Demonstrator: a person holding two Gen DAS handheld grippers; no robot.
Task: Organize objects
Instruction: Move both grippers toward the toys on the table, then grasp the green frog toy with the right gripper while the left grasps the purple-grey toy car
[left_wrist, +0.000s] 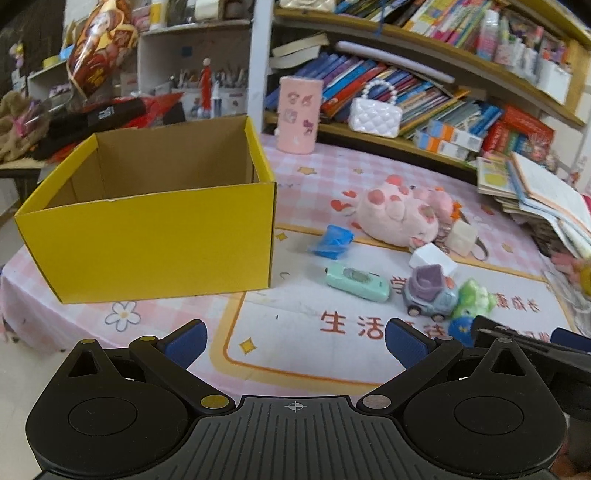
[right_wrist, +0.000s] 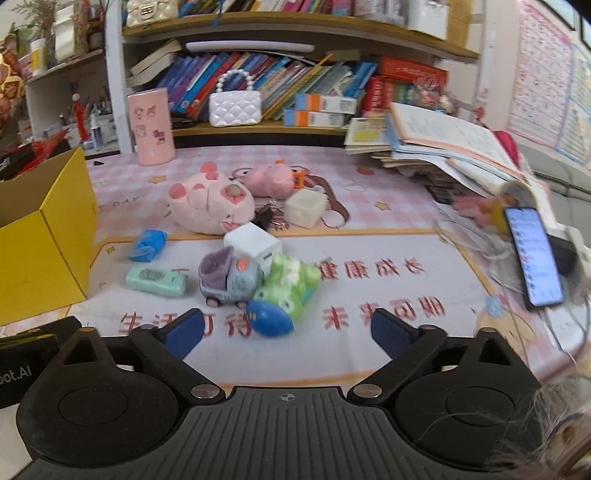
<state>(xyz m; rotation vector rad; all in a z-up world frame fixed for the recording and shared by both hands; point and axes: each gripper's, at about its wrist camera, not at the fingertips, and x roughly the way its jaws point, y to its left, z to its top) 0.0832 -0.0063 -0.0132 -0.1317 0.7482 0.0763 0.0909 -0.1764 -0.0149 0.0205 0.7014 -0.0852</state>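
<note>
On the pink table (left_wrist: 369, 177), in the left wrist view, a yellow box (left_wrist: 155, 243) is sitting open at the left, past the left claw (left_wrist: 295, 341). That claw is hanging wide open with nothing in it. A mint toy phone (left_wrist: 357, 284), a toy car (left_wrist: 430, 293) and a pink plush pig (left_wrist: 399, 216) are lying to the right, ahead of the claw.

From the right wrist view, the right claw (right_wrist: 288, 332) is also sitting wide open and holding nothing. A blue egg toy (right_wrist: 269, 317) is lying just ahead, between its fingers, not touching them. The green toy (right_wrist: 291, 286) and toy car (right_wrist: 229, 280) are sitting right behind it. The yellow box (right_wrist: 44, 243) is standing far left.
</note>
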